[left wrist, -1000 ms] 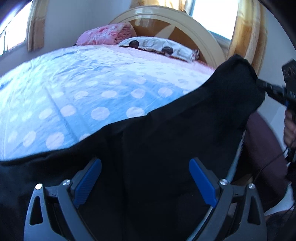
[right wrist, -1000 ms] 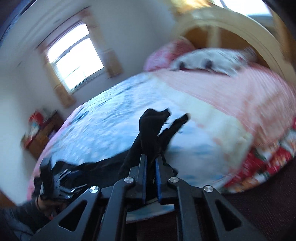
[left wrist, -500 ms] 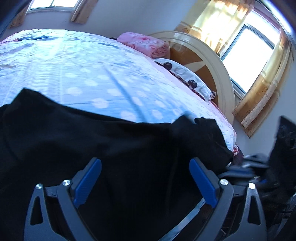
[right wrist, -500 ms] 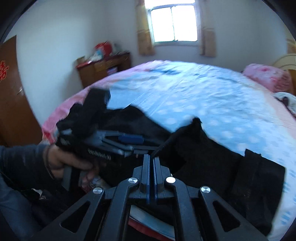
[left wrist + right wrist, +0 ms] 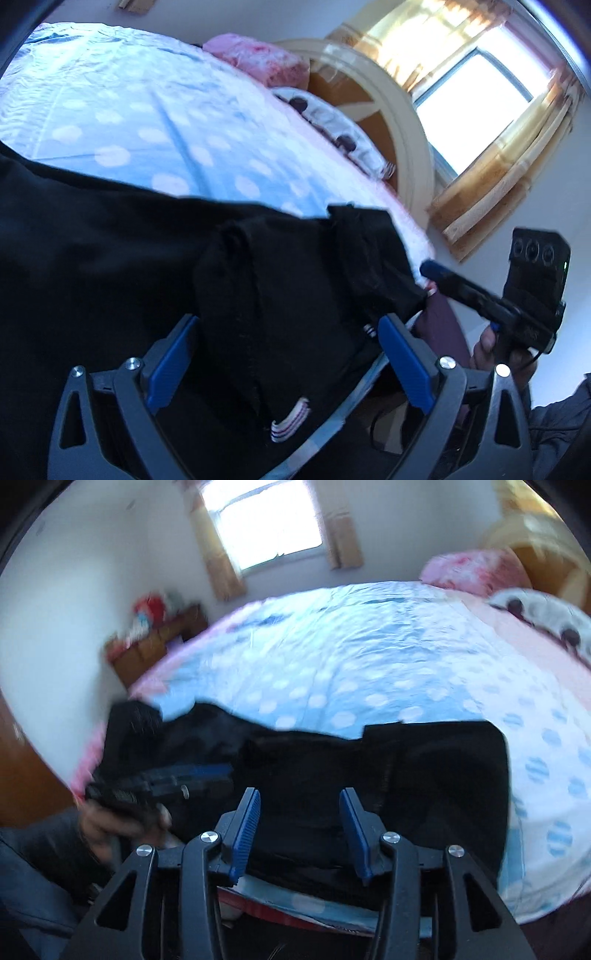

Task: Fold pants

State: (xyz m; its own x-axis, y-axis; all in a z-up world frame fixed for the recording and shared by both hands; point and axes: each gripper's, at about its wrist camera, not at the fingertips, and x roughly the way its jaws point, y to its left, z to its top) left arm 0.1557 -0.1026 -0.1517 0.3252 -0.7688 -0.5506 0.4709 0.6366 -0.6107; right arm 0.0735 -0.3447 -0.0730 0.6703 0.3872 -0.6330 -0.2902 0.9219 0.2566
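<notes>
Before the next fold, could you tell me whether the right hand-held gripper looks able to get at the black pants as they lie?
Probably yes: the right hand-held gripper is open directly over the black pants on the bed, with nothing between them.

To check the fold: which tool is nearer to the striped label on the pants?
Left. The left tool is open right over the striped label; the right tool sits away at the edge of the pants.
</notes>
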